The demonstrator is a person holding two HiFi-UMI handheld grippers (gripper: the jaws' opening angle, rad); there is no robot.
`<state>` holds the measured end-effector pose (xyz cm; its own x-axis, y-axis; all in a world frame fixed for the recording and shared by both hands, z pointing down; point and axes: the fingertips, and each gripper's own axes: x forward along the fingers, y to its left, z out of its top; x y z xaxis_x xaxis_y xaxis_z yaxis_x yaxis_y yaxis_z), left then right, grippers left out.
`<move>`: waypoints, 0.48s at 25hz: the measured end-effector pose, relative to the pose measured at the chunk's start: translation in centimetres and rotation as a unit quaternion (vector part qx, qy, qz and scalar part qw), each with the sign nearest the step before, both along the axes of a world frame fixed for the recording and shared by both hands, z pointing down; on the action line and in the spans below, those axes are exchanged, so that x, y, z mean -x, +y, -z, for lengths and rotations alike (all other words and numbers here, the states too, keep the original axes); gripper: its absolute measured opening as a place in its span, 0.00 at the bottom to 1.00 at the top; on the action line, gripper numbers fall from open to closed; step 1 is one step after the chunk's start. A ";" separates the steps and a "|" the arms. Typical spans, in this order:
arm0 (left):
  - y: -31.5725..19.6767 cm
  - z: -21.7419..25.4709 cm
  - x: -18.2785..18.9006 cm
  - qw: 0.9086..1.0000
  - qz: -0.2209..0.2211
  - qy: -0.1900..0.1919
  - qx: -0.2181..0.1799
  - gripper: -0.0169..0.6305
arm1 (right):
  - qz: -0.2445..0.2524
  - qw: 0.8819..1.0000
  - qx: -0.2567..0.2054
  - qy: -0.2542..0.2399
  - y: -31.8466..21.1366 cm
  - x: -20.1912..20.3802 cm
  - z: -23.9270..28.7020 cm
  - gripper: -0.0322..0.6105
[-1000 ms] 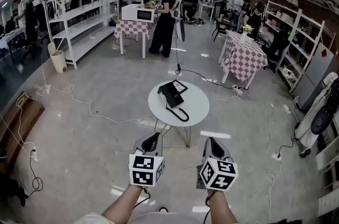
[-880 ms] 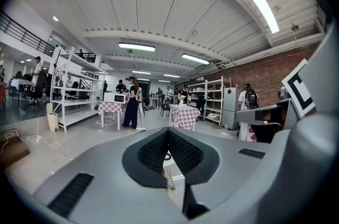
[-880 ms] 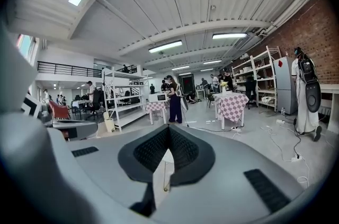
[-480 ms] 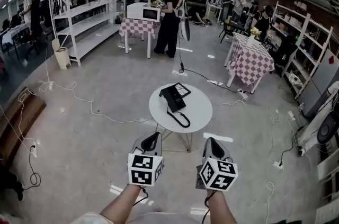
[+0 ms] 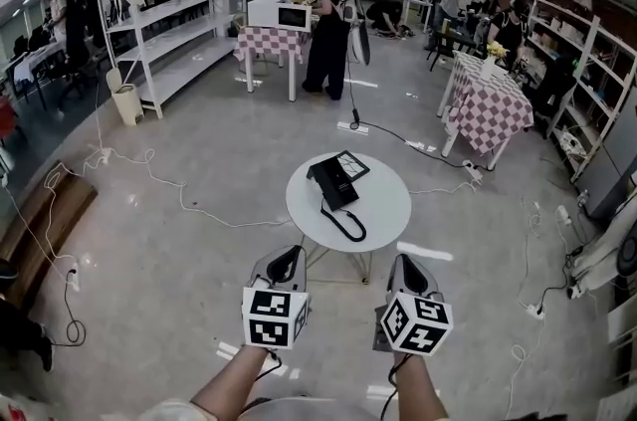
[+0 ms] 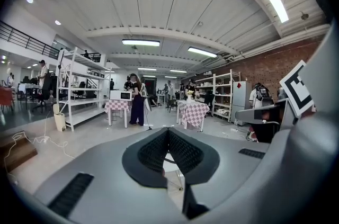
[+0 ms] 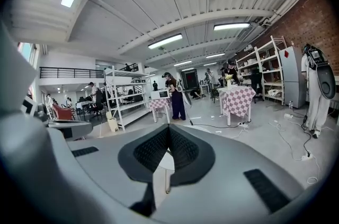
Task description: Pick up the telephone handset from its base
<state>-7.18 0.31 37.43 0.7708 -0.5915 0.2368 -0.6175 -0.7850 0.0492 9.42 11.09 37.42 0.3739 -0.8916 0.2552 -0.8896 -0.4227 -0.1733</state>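
A black telephone (image 5: 336, 178) sits on the far left part of a small round white table (image 5: 383, 200). Its handset lies on the base, and a black cord (image 5: 347, 228) loops toward the table's front edge. My left gripper (image 5: 288, 258) and right gripper (image 5: 404, 266) are held side by side short of the table, both pointing at it. Neither touches the phone. In the left gripper view the left gripper (image 6: 168, 131) has its jaws closed tip to tip with nothing between them. The right gripper (image 7: 169, 128) looks the same in its own view. A strip of the table (image 6: 169, 166) shows below the jaws.
Cables (image 5: 179, 200) trail over the grey floor left and right of the table. A wooden bench (image 5: 45, 220) lies at the left. White shelving (image 5: 164, 31), checkered tables (image 5: 493, 110) and a standing person (image 5: 326, 36) are farther back.
The table and phone have grown larger and slid lower in the head view as I came closer. Both grippers keep their places in the view, still shut.
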 end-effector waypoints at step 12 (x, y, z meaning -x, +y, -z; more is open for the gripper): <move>-0.5 -0.3 -0.1 1.000 0.001 -0.014 -0.001 0.05 | 0.001 1.000 0.012 -0.010 -0.5 0.1 -1.0 0.09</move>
